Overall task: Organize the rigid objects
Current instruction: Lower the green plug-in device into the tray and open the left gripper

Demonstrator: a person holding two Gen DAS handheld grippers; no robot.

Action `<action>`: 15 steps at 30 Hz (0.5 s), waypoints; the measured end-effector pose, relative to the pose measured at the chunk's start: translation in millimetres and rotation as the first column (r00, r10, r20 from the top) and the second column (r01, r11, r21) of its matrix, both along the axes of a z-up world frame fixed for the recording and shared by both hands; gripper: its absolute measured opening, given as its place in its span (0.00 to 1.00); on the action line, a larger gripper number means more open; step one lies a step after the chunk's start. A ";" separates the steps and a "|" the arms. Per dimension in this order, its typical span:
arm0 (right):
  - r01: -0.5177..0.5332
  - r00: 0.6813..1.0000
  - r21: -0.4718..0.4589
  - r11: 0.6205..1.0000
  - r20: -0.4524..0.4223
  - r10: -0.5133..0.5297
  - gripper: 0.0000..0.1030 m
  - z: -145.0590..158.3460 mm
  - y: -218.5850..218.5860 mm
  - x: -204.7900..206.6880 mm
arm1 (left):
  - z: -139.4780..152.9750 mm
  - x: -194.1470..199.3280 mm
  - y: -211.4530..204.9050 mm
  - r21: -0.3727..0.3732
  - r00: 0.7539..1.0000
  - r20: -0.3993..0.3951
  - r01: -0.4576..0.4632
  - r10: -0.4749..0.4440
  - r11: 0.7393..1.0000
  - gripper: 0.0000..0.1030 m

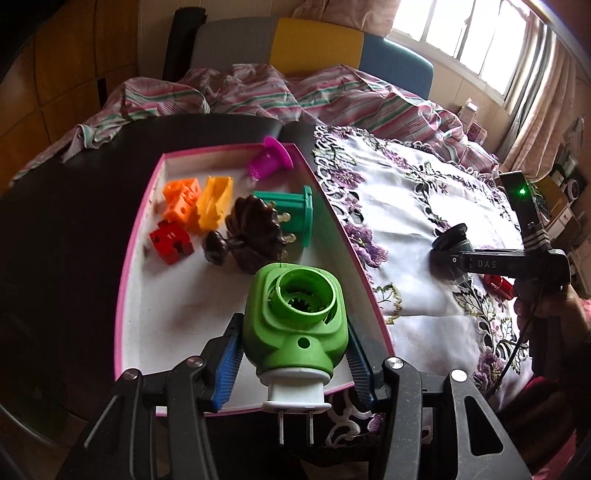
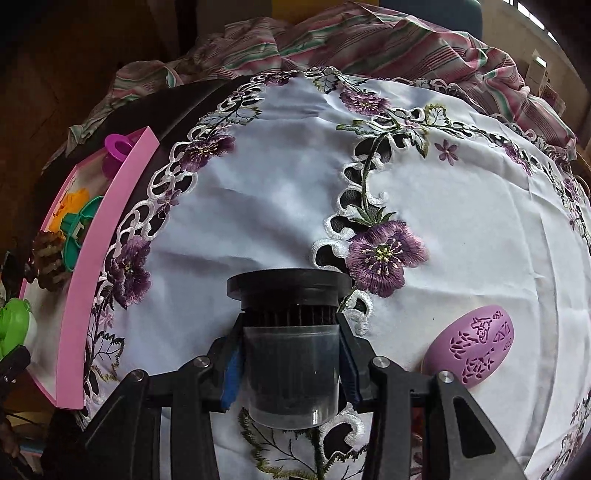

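Pink-rimmed tray (image 1: 129,266) holds orange blocks (image 1: 183,199), red block (image 1: 170,242), teal spool (image 1: 295,214), magenta funnel (image 1: 269,158), brown ornament (image 1: 255,229), possibly a pinecone. Left gripper (image 1: 295,354) clamps green plug-in device (image 1: 295,317) over the tray. Right gripper (image 2: 291,354) clamps black-capped canister (image 2: 291,354) above embroidered cloth (image 2: 295,184).

1. This is a home, most likely a bedroom used as a living space.
2. A rumpled striped bedsheet (image 1: 258,92) lies behind the dark table (image 1: 66,229).
3. An embroidered floral tablecloth (image 2: 295,177) covers part of that table.
4. Curtains (image 1: 543,110) hang beside a barred window (image 1: 461,33).
5. Wooden cabinet doors (image 1: 74,66) line the wall, and household clutter fills a corner shelf (image 1: 565,192).
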State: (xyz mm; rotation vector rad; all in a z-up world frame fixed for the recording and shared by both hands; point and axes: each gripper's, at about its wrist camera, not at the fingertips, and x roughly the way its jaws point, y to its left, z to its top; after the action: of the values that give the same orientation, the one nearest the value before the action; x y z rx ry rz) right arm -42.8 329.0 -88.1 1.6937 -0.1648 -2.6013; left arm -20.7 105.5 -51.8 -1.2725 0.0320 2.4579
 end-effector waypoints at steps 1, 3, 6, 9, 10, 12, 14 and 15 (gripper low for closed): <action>0.000 1.000 -0.001 1.000 0.001 0.000 0.42 -0.1 0.2 -0.3 | 1.7 0.7 -1.1 -0.005 1.000 -0.006 -0.006 0.006 1.000 0.51; -0.001 1.000 0.001 1.000 0.001 0.001 0.42 0.0 -0.3 0.0 | 4.4 1.0 -4.7 -0.011 1.000 -0.016 -0.018 0.018 1.000 0.51; -0.008 1.000 0.018 1.000 0.001 0.008 0.42 0.3 -2.6 0.6 | 6.3 -0.2 -11.7 -0.022 0.999 -0.025 -0.041 0.040 0.999 0.51; -0.011 1.000 0.032 0.999 0.002 0.011 0.42 0.5 -3.8 1.6 | 6.8 -3.4 -18.5 -0.027 0.998 -0.025 -0.063 0.063 0.998 0.51; -0.010 1.000 0.031 0.999 0.002 0.010 0.42 0.4 -3.7 1.3 | 6.5 -4.6 -21.1 -0.028 0.997 -0.023 -0.072 0.071 0.997 0.51; -0.010 1.000 0.031 0.999 0.003 0.010 0.42 0.7 -3.6 1.2 | 5.6 -7.8 -26.1 -0.030 0.996 -0.018 -0.088 0.088 0.996 0.51; -0.011 1.000 0.034 0.999 0.003 0.011 0.42 0.8 -3.7 1.0 | 3.9 -11.6 -31.1 -0.033 0.995 -0.009 -0.102 0.102 0.994 0.51; -0.011 1.000 0.034 0.999 0.004 0.011 0.42 0.9 -3.6 0.8 | 3.0 -13.2 -33.2 -0.034 0.994 -0.006 -0.108 0.108 0.994 0.51</action>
State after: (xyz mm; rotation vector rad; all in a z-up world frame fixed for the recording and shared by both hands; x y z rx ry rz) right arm -42.1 325.4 -87.2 1.7051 -0.1119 -2.6083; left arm -33.9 72.2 -48.8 -1.3157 0.0059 2.5615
